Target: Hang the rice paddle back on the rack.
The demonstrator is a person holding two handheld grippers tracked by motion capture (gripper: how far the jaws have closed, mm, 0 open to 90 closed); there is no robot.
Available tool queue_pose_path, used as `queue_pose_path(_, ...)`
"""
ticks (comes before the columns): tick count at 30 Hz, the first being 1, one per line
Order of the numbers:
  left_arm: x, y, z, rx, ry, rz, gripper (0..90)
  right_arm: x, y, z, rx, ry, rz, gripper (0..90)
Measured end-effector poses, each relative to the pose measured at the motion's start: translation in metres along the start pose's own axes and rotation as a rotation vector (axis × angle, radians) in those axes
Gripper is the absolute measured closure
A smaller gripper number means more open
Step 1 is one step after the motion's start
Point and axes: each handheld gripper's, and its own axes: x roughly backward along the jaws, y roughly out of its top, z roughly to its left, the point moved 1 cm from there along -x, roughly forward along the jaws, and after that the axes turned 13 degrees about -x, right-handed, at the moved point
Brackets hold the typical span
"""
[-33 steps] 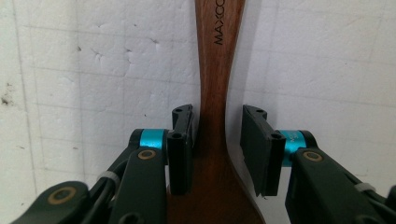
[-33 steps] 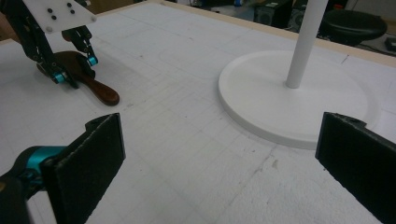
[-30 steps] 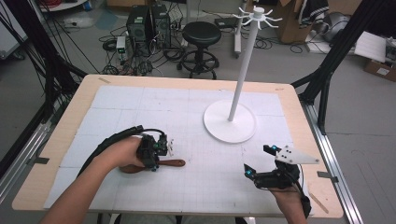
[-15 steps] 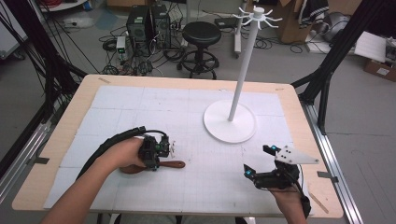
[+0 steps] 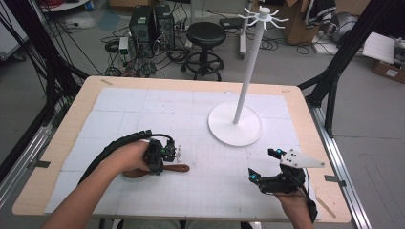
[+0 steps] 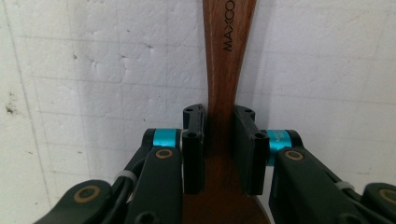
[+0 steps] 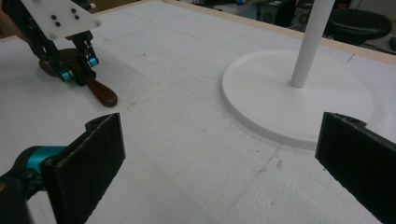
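High view: from above the person's side, facing forward and down over the whole table (image 5: pixel 86 102), floor clutter beyond.
Left gripper view: rides the left gripper (image 6: pixel 219 140), looking straight down, very close to a wooden spatula (image 6: pixel 226 70) on the white mat.
Right gripper view: rides the right gripper (image 7: pixel 219 163), low and near level across the table.
Shared: right gripper view and high view both take in the white stand (image 7: pixel 299 93) and the spatula.
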Motion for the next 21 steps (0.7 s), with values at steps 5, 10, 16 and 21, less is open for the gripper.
queue_pose_path(5,0.001,0.002,-0.003,-0.016,0.022,0.014,75.4,0.000,0.000,0.000,-0.004,-0.001,0.002,0.5)
queue_pose_path(10,0.001,0.003,-0.003,-0.013,0.012,-0.011,76.0,0.000,0.000,-0.001,-0.002,-0.002,0.003,0.5)
queue_pose_path(16,0.007,0.004,-0.004,-0.001,0.006,-0.054,76.2,0.001,-0.001,-0.002,-0.013,-0.002,-0.001,0.5)
queue_pose_path(21,0.017,0.001,-0.004,0.011,0.023,-0.101,76.2,0.001,-0.001,-0.002,-0.010,-0.002,0.000,0.5)
